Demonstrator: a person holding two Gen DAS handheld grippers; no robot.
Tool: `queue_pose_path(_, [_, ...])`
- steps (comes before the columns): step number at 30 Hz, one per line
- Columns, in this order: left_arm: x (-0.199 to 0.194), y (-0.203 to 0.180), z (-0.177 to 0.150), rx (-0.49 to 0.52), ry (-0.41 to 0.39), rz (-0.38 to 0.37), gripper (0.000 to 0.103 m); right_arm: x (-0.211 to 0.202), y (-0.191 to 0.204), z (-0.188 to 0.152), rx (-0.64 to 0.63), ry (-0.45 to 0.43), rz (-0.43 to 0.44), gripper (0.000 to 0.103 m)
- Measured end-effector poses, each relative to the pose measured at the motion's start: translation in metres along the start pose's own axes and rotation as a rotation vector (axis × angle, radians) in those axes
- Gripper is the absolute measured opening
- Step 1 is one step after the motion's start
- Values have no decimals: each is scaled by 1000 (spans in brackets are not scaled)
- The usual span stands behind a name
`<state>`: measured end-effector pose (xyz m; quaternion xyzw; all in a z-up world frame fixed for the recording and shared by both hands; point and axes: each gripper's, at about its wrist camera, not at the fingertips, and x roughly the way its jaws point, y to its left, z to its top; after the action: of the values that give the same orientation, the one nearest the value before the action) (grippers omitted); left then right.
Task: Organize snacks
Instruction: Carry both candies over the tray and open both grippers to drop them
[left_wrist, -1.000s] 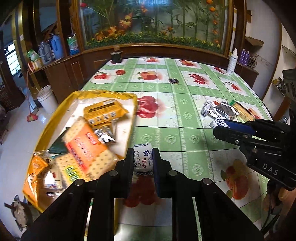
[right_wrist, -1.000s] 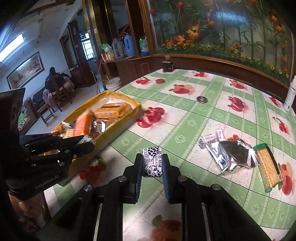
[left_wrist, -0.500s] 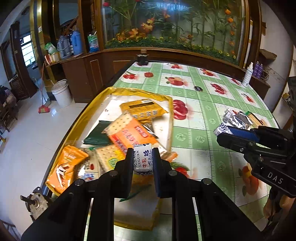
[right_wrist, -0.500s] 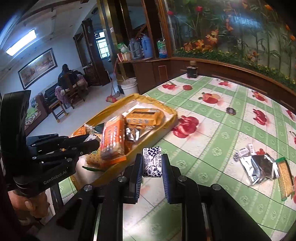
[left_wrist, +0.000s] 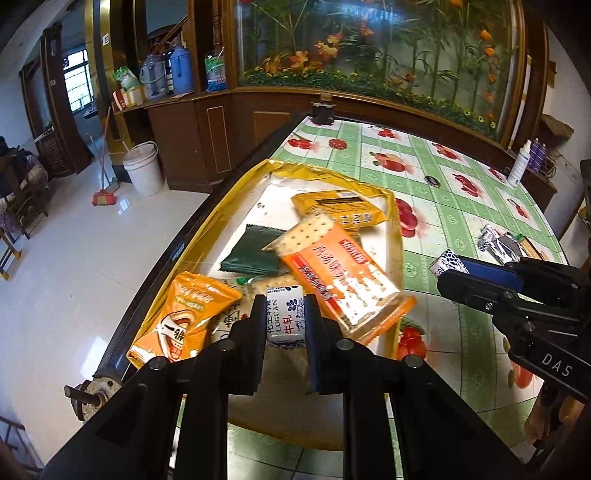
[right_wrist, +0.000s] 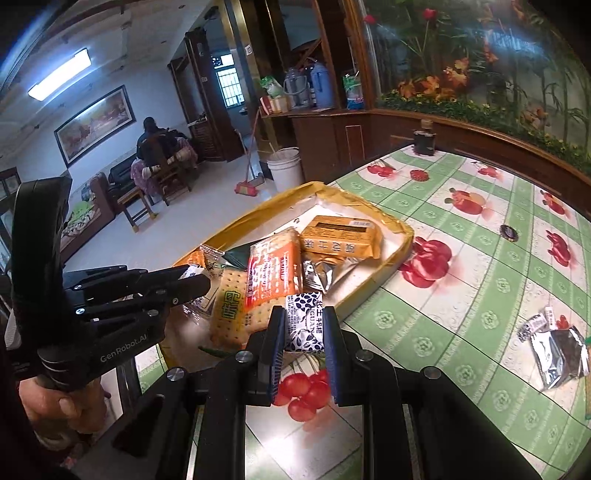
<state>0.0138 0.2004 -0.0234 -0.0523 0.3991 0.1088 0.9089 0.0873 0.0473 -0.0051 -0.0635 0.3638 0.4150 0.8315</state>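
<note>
Left wrist view, my left tool (left_wrist: 285, 321): pinching a small white-and-blue candy (left_wrist: 285, 317) between its pads, above the near end of the yellow tray (left_wrist: 207, 229).
Tray: at the counter's left edge, holding an orange cracker pack (left_wrist: 332, 273), a yellow box (left_wrist: 338, 210), a dark green sachet (left_wrist: 255, 251) and an orange pouch (left_wrist: 188, 314).
Risk: tray overhangs the counter (left_wrist: 443, 184) edge, I judge; a careless drop could bounce the candy to the floor.
Right wrist view, my right tool (right_wrist: 304, 328): pressed onto a second patterned candy (right_wrist: 304, 325), at the tray's near wall (right_wrist: 373, 280), over the counter.
Obstruction: left tool sits close alongside; the two could knock together over the tray.
Remaining: foil packets (right_wrist: 557, 354) lie well apart towards the right edge.
</note>
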Motion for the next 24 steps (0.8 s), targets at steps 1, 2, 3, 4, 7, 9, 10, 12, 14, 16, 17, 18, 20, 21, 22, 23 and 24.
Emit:
queue_pose_path(1, [1,2,0,-4,2,3,17,4,1,1,2,2,8,20])
queue_pose_path(2, [2,4,-1,-7,5,5,17,7,3,2,3,3,15,20])
queue_pose_path(3, [4,6,-1,-11,9,6,17,10,4,4,4,4,21,20])
queue_pose_path(4, [6,7,-1,-13,15,5,17,14,5,6,5,6,29,20])
queue_pose_path(7, [9,8,-3,-15,25,7,17,27,5,12,9,8,27,20])
queue_pose_path(9, [12,9,-4,-17,31,3,17,37,2,18,16,13,18,20])
queue_pose_path(10, [13,8,-5,-15,33,4,17,42,-1,21,19,13,12,20])
queue_pose_path(12, [15,8,-5,-13,38,2,17,51,-5,25,27,18,6,20])
queue_pose_path(14, [18,7,-5,-11,42,2,17,58,-9,29,31,22,3,20])
queue_pose_path(16, [20,6,-4,-10,45,2,17,65,-11,32,31,28,-2,20])
queue_pose_path(17, [21,6,-4,-9,48,1,17,68,-13,33,33,31,-2,20])
queue_pose_path(18, [22,5,-4,-7,51,-1,17,71,-15,34,34,33,-1,20])
queue_pose_path(20, [23,2,-4,7,59,-11,17,76,-17,35,38,36,-1,24])
queue_pose_path(21, [22,0,-4,8,59,-5,22,76,-18,34,44,33,2,24])
queue_pose_path(22, [22,-1,-4,7,63,8,28,76,-19,34,52,27,10,26])
queue_pose_path(23, [21,-3,-3,6,61,8,46,76,-20,34,55,26,11,28])
queue_pose_path(24, [19,-3,-2,3,52,3,63,75,-20,34,55,23,8,35])
